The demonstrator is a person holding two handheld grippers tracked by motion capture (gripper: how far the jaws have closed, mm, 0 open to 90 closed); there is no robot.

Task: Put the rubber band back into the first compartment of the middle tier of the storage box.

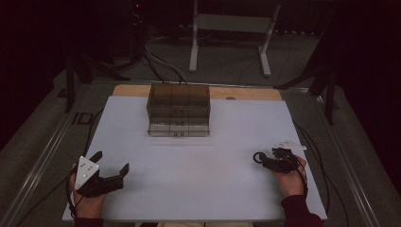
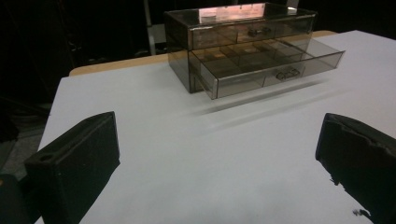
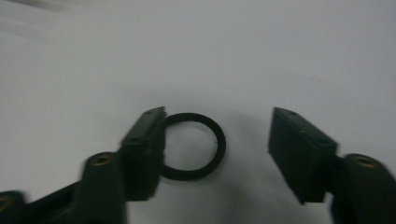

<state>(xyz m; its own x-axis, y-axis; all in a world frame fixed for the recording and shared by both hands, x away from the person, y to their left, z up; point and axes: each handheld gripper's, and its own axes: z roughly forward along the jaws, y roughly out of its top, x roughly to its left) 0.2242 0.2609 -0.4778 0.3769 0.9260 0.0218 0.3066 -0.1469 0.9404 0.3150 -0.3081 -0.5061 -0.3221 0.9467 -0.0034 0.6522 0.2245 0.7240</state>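
Left gripper [image 1: 111, 161] sits at 7 o'clock on the white table [image 1: 198, 189], jaws spread wide, nothing between them. From its camera I see the smoky clear drawer box [image 2: 243, 44] ahead at 12 to 1 o'clock, lower drawer [image 2: 273, 70] pulled out, upper one closed. In the high view the box stands at 12 o'clock, near the far edge. Right gripper [image 1: 261, 160] at 4 o'clock, jaws apart around a black ring [image 3: 194, 146] lying flat on the table; one jaw overlaps the ring's edge, the other stands clear.
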